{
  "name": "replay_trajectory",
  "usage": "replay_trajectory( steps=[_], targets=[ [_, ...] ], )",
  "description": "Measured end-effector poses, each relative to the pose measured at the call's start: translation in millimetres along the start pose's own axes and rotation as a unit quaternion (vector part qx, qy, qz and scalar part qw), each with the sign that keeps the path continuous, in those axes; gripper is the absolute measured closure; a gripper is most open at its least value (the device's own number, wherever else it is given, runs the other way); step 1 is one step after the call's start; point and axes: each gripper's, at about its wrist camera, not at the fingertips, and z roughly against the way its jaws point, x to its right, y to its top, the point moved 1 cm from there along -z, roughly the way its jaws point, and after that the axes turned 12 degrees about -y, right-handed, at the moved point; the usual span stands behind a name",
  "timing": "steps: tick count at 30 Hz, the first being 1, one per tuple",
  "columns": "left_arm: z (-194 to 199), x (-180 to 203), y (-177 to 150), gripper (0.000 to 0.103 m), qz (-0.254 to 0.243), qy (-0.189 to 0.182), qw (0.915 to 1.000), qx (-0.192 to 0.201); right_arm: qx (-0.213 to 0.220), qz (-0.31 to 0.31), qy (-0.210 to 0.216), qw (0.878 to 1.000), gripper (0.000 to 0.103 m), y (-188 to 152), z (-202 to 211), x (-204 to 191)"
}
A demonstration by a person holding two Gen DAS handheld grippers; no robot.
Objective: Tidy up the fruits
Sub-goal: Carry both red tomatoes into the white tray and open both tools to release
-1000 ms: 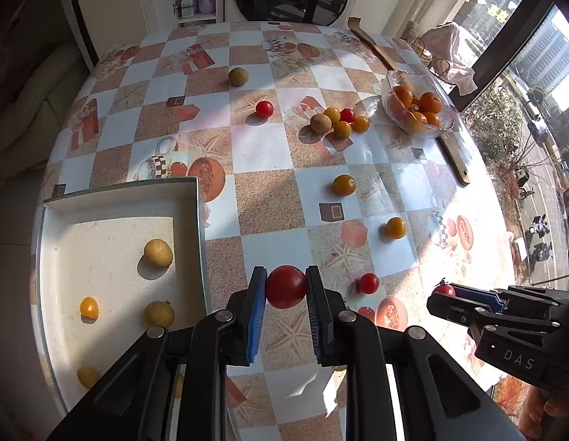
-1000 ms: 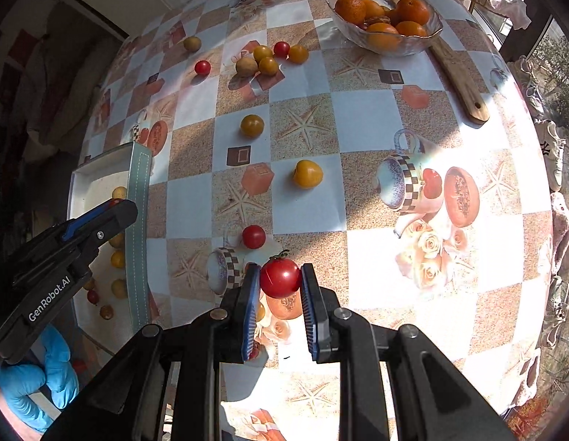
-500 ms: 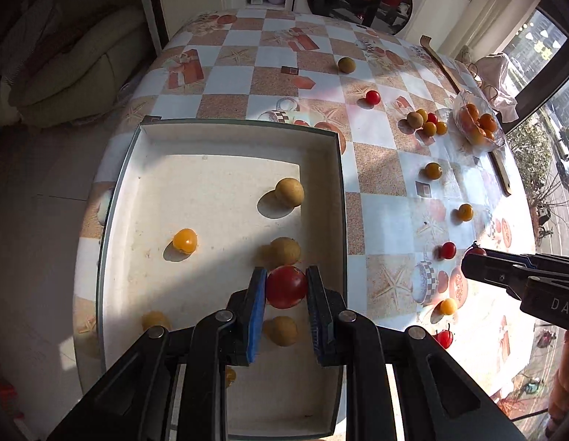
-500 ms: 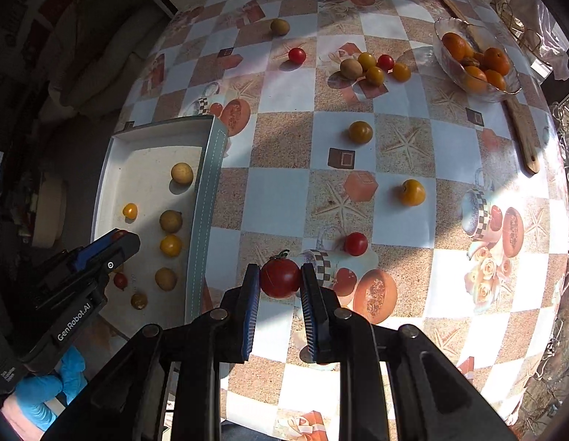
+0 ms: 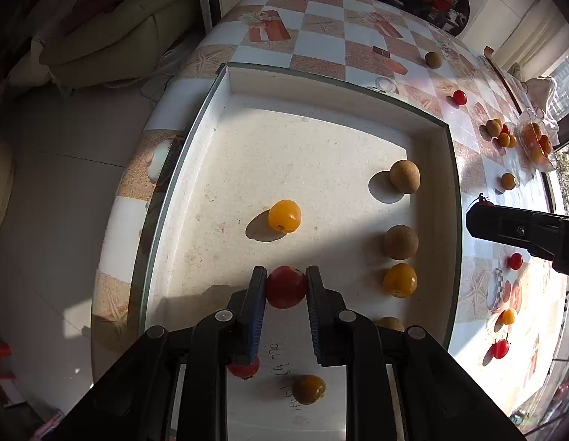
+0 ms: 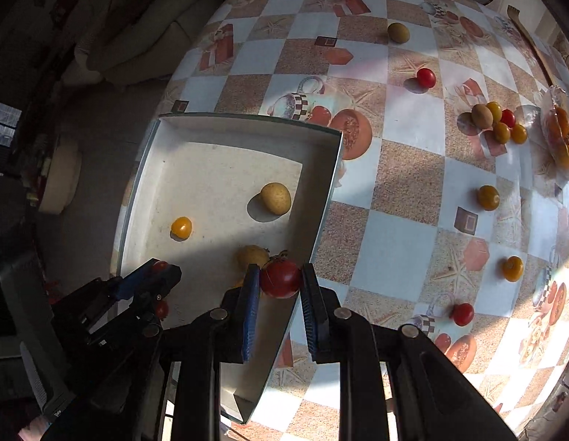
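My left gripper (image 5: pixel 286 286) is shut on a red tomato (image 5: pixel 286 287) and holds it over the white tray (image 5: pixel 321 139), above its near half. The tray holds yellow tomatoes (image 5: pixel 284 216), brown round fruits (image 5: pixel 404 176) and a small red tomato (image 5: pixel 244 367). My right gripper (image 6: pixel 278 279) is shut on a red tomato with a stem (image 6: pixel 280 278), right above the tray's right wall (image 6: pixel 321 217). The left gripper shows in the right wrist view (image 6: pixel 152 275) at the lower left. The right gripper shows in the left wrist view (image 5: pixel 483 217) beside the tray.
Loose red tomatoes (image 6: pixel 426 77), yellow tomatoes (image 6: pixel 488 197) and brown fruits (image 6: pixel 398 32) lie across the checkered tablecloth (image 6: pixel 402 220). A glass bowl of oranges (image 5: pixel 534 139) stands at the far right. A sofa (image 5: pixel 111 33) is beyond the table's left edge.
Both grippers moved left with their tomatoes. The left one went from the tablecloth to over the tray; the right one came to the tray's right wall.
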Motion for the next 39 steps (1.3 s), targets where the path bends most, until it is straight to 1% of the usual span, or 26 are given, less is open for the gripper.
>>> replay_trajectory(
  steps=[4,11,14,15,17,18,19,20,22,24,25,26,27,28,29,30,34,35,36,39],
  targets=[
    [-9.0,-1.7,-1.1,0.08,-0.008,0.012,0.9999,-0.004,-0.007,0.01,0.007,1.0,0.079,23.0,-18.4,-19.3],
    [-15.6,-8.2,-7.9,0.08,-0.002,0.017,0.9999,-0.004,-0.025,0.013,0.012,1.0,0.079,41.1,-45.8,-36.9],
    [-17.4,-4.1,-10.1,0.08,-0.01,0.021,0.9997,0.0,-0.031,0.023,0.003,0.999,0.078,47.7,-58.2,-44.6],
    [-18.3,-2.2,-10.4,0.08,-0.015,0.024,0.9996,0.001,-0.032,0.037,-0.009,0.999,0.078,50.6,-65.2,-50.9],
    [-18.8,1.2,-13.2,0.08,-0.022,0.025,0.9994,0.003,-0.033,0.044,-0.014,0.998,0.077,51.2,-67.9,-53.9],
    [-19.0,2.9,-15.2,0.08,-0.024,0.026,0.9994,0.003,-0.022,0.057,-0.026,0.998,0.077,52.9,-69.0,-60.3],
    [-19.0,4.1,-16.2,0.08,-0.026,0.026,0.9993,0.005,-0.022,0.057,-0.026,0.998,0.077,52.9,-69.0,-60.3],
    [-19.0,4.8,-17.1,0.08,-0.027,0.026,0.9993,0.005,-0.022,0.062,-0.029,0.997,0.076,53.6,-69.4,-62.7],
    [-18.2,6.5,-18.6,0.08,-0.029,0.026,0.9992,0.005,-0.023,0.064,-0.027,0.997,0.071,56.3,-70.1,-65.7],
    [-17.0,7.1,-20.3,0.079,-0.03,0.026,0.9992,0.005,-0.028,0.062,-0.019,0.998,0.06,59.7,-70.1,-67.1],
    [-16.3,7.5,-20.6,0.068,-0.032,0.028,0.9991,0.004,-0.029,0.062,-0.02,0.997,0.056,60.9,-70.1,-67.2],
    [-15.9,8.5,-21.2,0.053,-0.033,0.028,0.9991,0.004,-0.03,0.06,-0.019,0.998,0.051,62.5,-69.9,-67.7],
    [-13.1,9.7,-22.8,0.023,-0.035,0.035,0.9987,0.011,-0.03,0.058,-0.015,0.998,0.048,63.4,-68.9,-67.1],
    [-9.4,11.3,-23.9,0.017,-0.039,0.044,0.998,0.024,-0.029,0.055,-0.009,0.998,0.047,64.5,-68.0,-67.9],
    [-6.6,13.5,-24.6,0.017,-0.045,0.047,0.9975,0.029,-0.028,0.053,-0.004,0.998,0.045,65.0,-64.9,-65.6],
    [-6.3,14.7,-24.9,0.017,-0.049,0.045,0.9975,0.023,-0.025,0.053,-0.001,0.998,0.041,65.9,-61.8,-64.7],
    [-5.1,18.2,-27.5,0.017,-0.056,0.051,0.9971,0.012,-0.008,0.043,0.018,0.999,0.031,65.9,-42.8,-57.1],
    [-3.2,19.9,-28.0,0.017,-0.057,0.05,0.9971,0.011,-0.003,0.038,0.024,0.999,0.025,66.3,-37.3,-54.8],
    [-0.8,21.9,-28.8,0.017,-0.058,0.048,0.9971,0.011,0.004,0.033,0.029,0.999,0.022,66.1,-30.5,-51.6],
    [5.9,31.2,-30.1,0.017,-0.068,0.048,0.9964,0.011,0.022,0.017,0.032,0.999,0.022,62.2,-12.7,-37.3]
  ],
)
